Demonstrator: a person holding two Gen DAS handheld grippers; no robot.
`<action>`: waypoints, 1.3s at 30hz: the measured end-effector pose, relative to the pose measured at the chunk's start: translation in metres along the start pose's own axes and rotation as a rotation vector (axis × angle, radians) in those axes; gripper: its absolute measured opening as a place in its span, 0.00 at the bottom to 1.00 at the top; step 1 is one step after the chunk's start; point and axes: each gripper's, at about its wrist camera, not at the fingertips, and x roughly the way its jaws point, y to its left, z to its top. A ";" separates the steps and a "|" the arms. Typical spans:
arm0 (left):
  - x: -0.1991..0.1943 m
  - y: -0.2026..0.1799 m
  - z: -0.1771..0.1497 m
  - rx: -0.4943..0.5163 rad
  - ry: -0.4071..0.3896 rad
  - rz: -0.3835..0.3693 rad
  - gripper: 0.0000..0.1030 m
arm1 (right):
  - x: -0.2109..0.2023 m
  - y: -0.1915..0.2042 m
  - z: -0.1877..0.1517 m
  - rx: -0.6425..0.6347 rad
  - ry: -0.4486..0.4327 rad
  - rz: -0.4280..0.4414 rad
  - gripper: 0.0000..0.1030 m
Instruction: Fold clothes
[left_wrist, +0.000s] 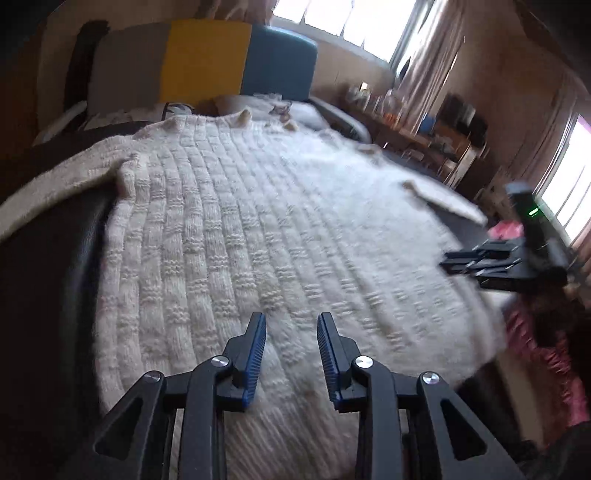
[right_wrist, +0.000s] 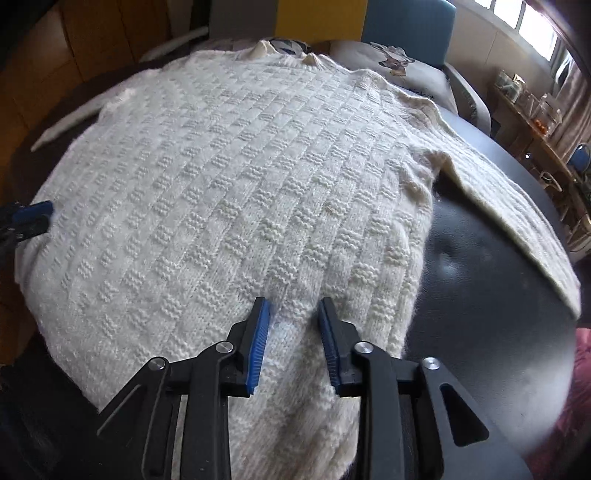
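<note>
1. Right wrist view: the cream knitted sweater lies spread flat over a dark table and fills most of the frame. Its neck points toward 12 o'clock, and one sleeve runs off toward 4 o'clock.

2. Beyond the sweater at 12 o'clock stand a yellow panel and a blue chair back.

3. The right gripper hovers over the hem edge at 6 o'clock. Its jaws are parted and the knit is visible in the gap, but I cannot tell whether the blue pads press on it.

4. The left gripper is released, its jaws apart above the sweater body with nothing pinched.

5. What could go wrong: both grippers sit over the middle of the hem rather than at its corners. A pinch here would likely catch only the top layer or bunch the loose knit, so the fold comes out crooked. The trailing sleeve could drag off the table edge.

6. The left wrist view shows the other sleeve at 9 o'clock and the right gripper side-on at 3 o'clock. The right wrist view alone shows the bare table and, at 9 o'clock, the left gripper's blue tip.
</note>
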 end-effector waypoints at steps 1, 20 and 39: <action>-0.004 0.004 -0.004 -0.009 -0.002 0.009 0.28 | -0.004 0.005 -0.004 -0.011 -0.015 0.024 0.30; 0.033 0.087 0.054 -0.158 0.025 0.128 0.24 | 0.008 0.053 0.049 -0.020 -0.119 0.179 0.39; 0.059 0.088 0.095 -0.076 0.005 0.088 0.26 | 0.063 0.054 0.082 -0.114 -0.156 0.229 0.39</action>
